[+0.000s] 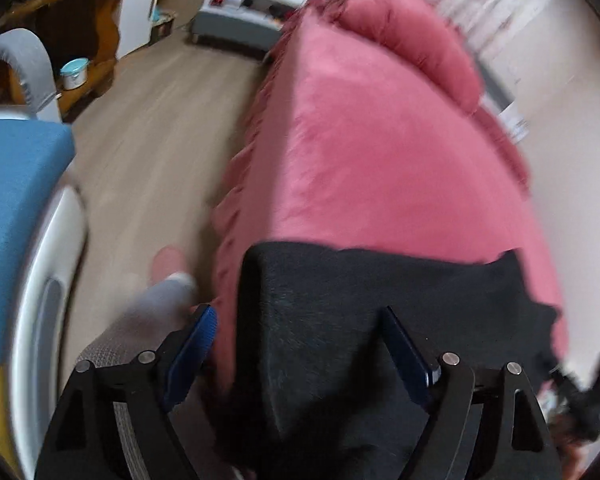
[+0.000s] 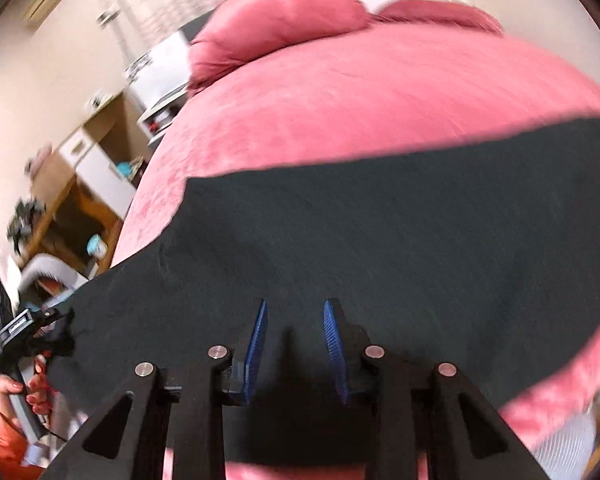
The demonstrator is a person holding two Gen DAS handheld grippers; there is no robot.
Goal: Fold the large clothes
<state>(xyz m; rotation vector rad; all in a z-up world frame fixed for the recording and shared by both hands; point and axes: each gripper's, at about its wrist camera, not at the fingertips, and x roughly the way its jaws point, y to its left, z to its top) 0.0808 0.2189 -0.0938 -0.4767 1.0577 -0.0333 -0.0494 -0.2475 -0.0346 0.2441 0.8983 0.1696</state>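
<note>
A large black garment (image 2: 380, 240) lies spread flat over the near end of a pink bed (image 2: 360, 92). In the left wrist view the garment (image 1: 360, 312) drapes over the bed's near corner. My left gripper (image 1: 296, 320) is open, its jaws wide apart over the garment's edge. It also shows at the far left of the right wrist view (image 2: 56, 320), at the garment's left corner. My right gripper (image 2: 294, 316) is open above the garment's near edge, with the blue pads (image 2: 334, 336) apart and nothing between them.
Pink pillows (image 2: 276, 20) lie at the head of the bed. A wooden floor (image 1: 152, 128) runs left of the bed, with a blue and white object (image 1: 16, 200), a wooden desk (image 1: 80, 40) and a grey cabinet (image 1: 240, 12) around it. My foot (image 1: 168, 280) stands beside the bed.
</note>
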